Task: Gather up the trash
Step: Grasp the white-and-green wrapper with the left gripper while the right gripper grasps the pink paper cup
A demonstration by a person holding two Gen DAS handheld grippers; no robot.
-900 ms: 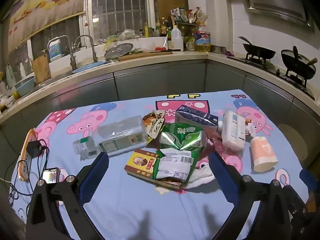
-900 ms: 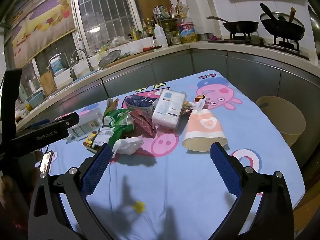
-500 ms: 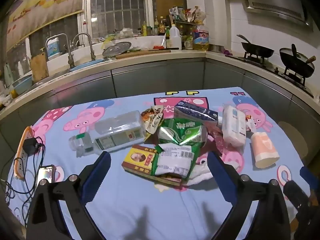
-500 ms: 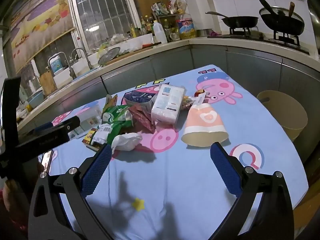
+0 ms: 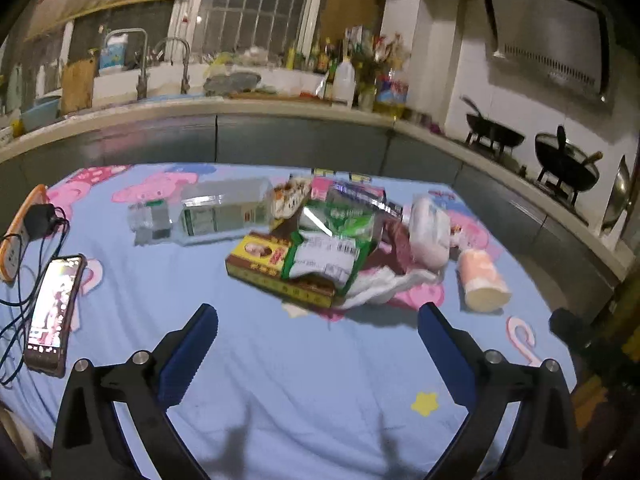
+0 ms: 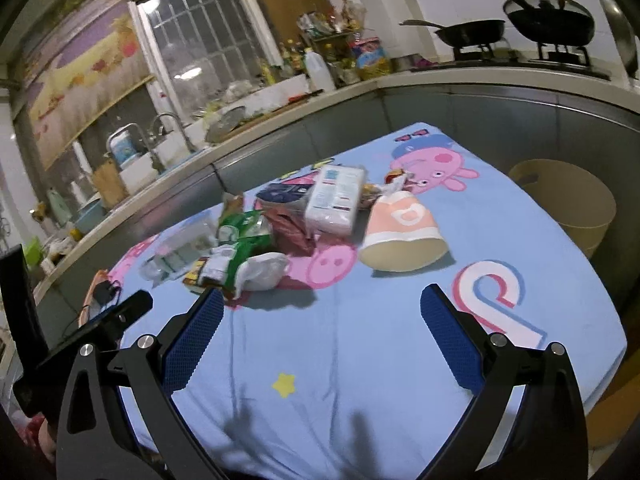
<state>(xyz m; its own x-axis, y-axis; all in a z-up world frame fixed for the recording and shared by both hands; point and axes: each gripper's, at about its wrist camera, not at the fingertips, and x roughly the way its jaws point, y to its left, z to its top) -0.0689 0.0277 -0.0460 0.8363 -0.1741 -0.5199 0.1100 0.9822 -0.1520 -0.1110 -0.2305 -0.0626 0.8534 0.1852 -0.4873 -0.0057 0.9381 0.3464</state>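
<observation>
A heap of trash lies mid-table on the blue cartoon cloth (image 5: pixel 280 360): a clear plastic bottle (image 5: pixel 216 210), a yellow-red box (image 5: pixel 272 268), green wrappers (image 5: pixel 340 232), a white packet (image 6: pixel 336 200), crumpled white paper (image 6: pixel 264 270) and a pink paper cup (image 6: pixel 404 236) on its side. My left gripper (image 5: pixel 318 320) hovers open short of the box, nothing between its blue pads. My right gripper (image 6: pixel 322 308) is open too, short of the cup and the paper. The left tool's black body (image 6: pixel 104 320) shows at the right view's left edge.
A beige bin (image 6: pixel 568 204) stands off the table's right edge. A phone (image 5: pixel 54 312), cables and an orange power strip (image 5: pixel 18 236) lie at the table's left. Kitchen counters with a sink (image 5: pixel 140 80) and woks (image 6: pixel 548 20) ring the table.
Both grippers have drawn back and up from the heap, so the trash looks farther away. The left view has swung right. Jaws stayed open; nothing was picked up.
</observation>
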